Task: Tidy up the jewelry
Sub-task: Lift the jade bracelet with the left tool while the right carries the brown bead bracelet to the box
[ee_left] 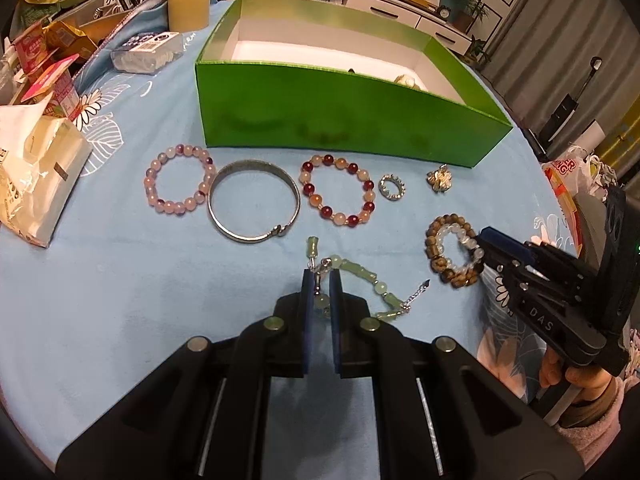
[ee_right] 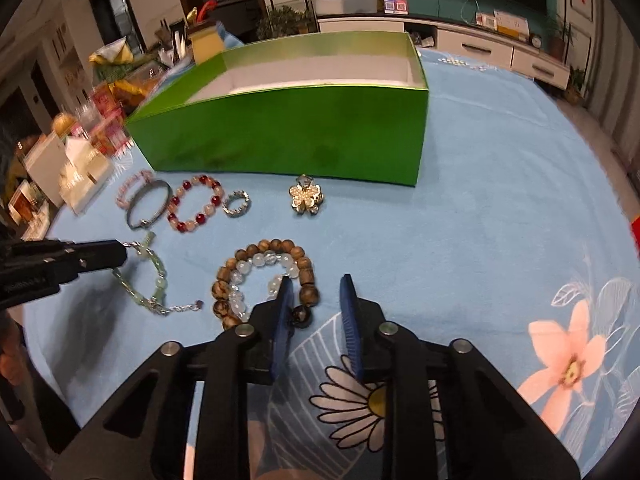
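Observation:
My left gripper (ee_left: 321, 276) is shut on the pale green bead bracelet (ee_left: 360, 276), whose chain trails right on the blue cloth; it also shows in the right wrist view (ee_right: 154, 276). My right gripper (ee_right: 316, 286) is open, its left finger over the edge of the brown wooden bead bracelet (ee_right: 268, 256) and the clear bead bracelet (ee_right: 260, 264) stacked together. In the left wrist view the right gripper (ee_left: 486, 240) touches that pair (ee_left: 448, 248). The open green box (ee_left: 340, 120) stands behind, with a pale item inside.
In a row before the box lie a pink bead bracelet (ee_left: 178, 180), a silver bangle (ee_left: 254, 200), a red and peach bead bracelet (ee_left: 338, 190), a small ring (ee_left: 392, 187) and a flower brooch (ee_left: 439, 178). Bags and cartons (ee_left: 36, 168) crowd the left edge.

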